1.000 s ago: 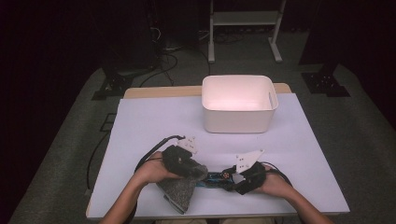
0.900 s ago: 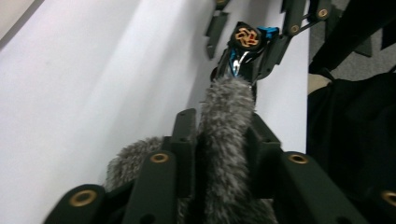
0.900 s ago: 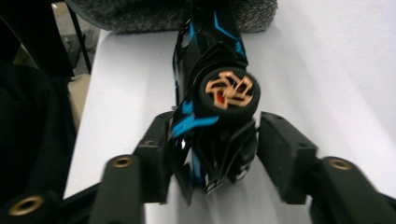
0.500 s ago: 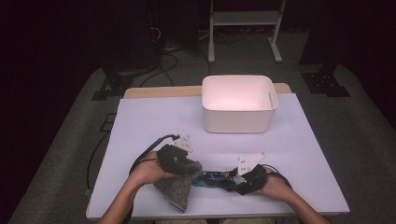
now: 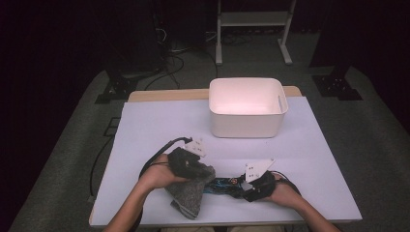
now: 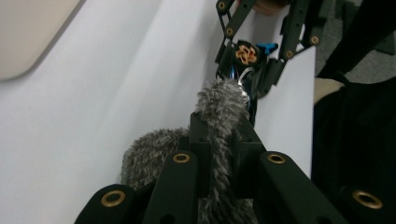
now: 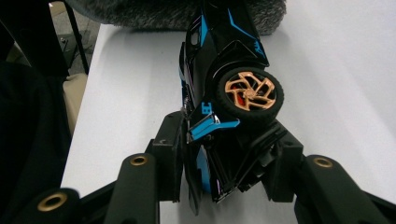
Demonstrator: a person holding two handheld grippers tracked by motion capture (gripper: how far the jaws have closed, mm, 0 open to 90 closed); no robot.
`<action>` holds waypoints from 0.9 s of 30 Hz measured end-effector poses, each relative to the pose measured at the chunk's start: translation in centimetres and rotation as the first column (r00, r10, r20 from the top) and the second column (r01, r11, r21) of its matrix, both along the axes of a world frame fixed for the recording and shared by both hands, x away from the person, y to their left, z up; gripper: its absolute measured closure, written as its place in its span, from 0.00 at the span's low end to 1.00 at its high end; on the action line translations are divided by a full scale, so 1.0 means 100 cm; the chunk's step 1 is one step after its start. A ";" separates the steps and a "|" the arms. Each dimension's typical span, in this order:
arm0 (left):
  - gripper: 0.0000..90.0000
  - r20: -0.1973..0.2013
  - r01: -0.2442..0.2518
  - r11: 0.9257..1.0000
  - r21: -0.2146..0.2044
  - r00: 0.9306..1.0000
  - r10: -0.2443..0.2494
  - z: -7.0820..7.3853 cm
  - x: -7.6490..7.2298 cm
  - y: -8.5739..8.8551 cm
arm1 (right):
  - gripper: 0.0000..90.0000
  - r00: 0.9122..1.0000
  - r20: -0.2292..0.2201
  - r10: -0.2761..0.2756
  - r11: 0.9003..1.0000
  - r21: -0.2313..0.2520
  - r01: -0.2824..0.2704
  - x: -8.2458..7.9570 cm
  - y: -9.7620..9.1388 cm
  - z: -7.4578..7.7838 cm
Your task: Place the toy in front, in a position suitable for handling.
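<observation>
Near edge of the white-covered table (image 5: 159, 121), close to the person's side: grey fuzzy cloth (image 5: 187, 193) and black-and-blue toy car (image 5: 225, 185), touching end to end.

Left gripper (image 5: 191, 164), held in the left hand (image 5: 155, 175): jaws clenched on a fold of the grey fuzzy cloth (image 6: 219, 105), just closed down to their tightest, pile bulging out between and above the black pads in the left gripper view. Rest of the cloth lying on the table beneath and in front of the hand, one corner reaching toward the table's near edge.

Right gripper (image 5: 251, 189), in the right hand (image 5: 283, 192): jaws grasping the toy car (image 7: 224, 84) across its rear end, just been closing, pads pressed against both sides of the body behind a copper-spoked wheel (image 7: 250, 93). Car turned on its side, wheel facing up in the right gripper view, nose pointing at the cloth (image 7: 177, 11) and partly tucked under it. Same wheel (image 6: 246, 54) visible past the cloth tip in the left gripper view.

Farther back, well apart from both hands: white tub (image 5: 246, 126), upright, at the table's far side.
</observation>
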State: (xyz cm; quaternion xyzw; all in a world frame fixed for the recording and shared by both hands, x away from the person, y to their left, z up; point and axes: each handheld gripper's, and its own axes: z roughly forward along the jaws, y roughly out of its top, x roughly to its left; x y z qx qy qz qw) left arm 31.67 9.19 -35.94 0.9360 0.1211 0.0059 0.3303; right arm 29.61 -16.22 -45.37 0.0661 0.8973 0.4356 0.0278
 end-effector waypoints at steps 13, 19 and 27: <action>0.91 -0.014 0.024 0.999 0.022 1.000 -0.023 -0.011 -0.001 -0.003 | 0.62 1.000 0.004 0.007 1.000 0.010 -0.007 0.000 -0.001 -0.001; 0.91 -0.015 0.003 1.000 0.020 1.000 -0.003 -0.010 -0.002 0.014 | 0.62 1.000 0.009 0.006 1.000 0.009 -0.006 0.000 -0.001 -0.001; 0.90 -0.023 -0.002 1.000 0.002 1.000 0.002 -0.013 -0.003 0.019 | 0.57 1.000 -0.007 -0.002 1.000 0.009 0.002 0.000 -0.005 -0.001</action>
